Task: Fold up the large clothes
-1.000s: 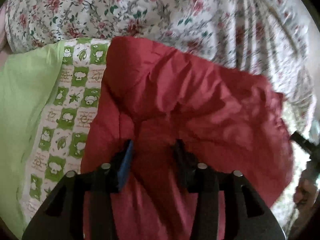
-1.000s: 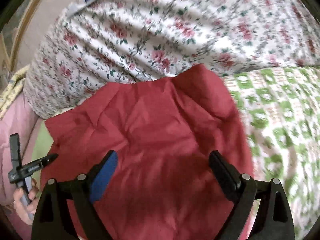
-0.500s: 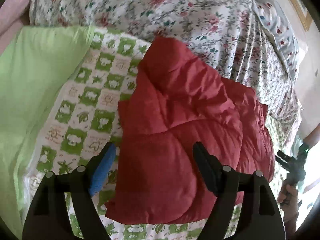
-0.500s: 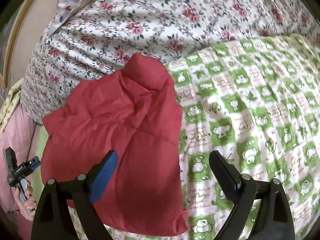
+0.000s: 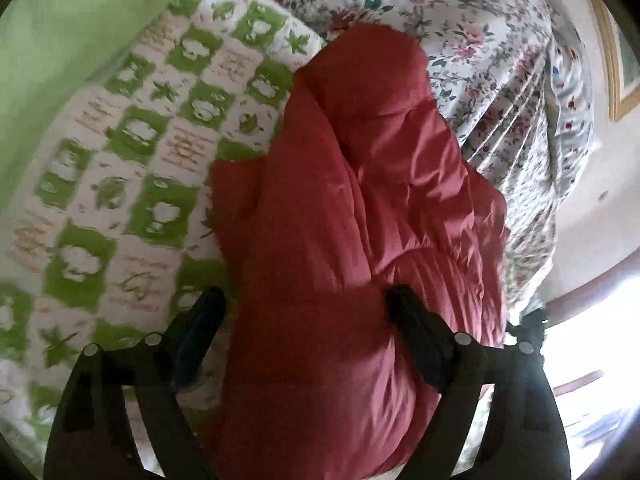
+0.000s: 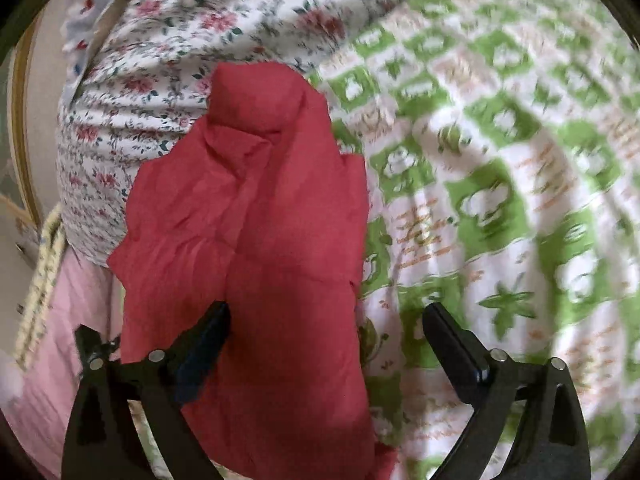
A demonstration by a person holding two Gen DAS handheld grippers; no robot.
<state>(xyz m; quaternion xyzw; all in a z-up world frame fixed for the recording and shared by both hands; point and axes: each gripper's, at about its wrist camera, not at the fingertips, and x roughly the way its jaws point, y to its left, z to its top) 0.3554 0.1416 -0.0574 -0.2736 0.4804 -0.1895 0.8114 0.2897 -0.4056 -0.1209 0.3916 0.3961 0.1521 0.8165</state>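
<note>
A red padded jacket [image 5: 352, 216] lies folded into a long, narrow bundle on the green-and-white checked bed cover [image 5: 152, 152]. My left gripper [image 5: 306, 296] hovers over its near end with the jaws opening; its left finger is beside the bundle and its right finger over it, neither pressing. In the right wrist view the red jacket [image 6: 256, 216] runs up the left half over the checked cover [image 6: 500, 184]. My right gripper [image 6: 327, 308] straddles its right edge, jaws opening wide, and grips nothing.
A heaped floral quilt [image 5: 480, 40] lies right behind the jacket's far end, also seen as the floral quilt [image 6: 192, 24]. A plain light-green sheet [image 5: 60, 40] lies far left. Pink fabric [image 6: 52, 340] hangs at the bed's edge. A framed picture [image 5: 620, 60] hangs on the wall.
The left jaws widened off the red fabric. Both grippers dropped closer and rolled. The jacket went from spread wide to a narrow folded bundle on the cover.
</note>
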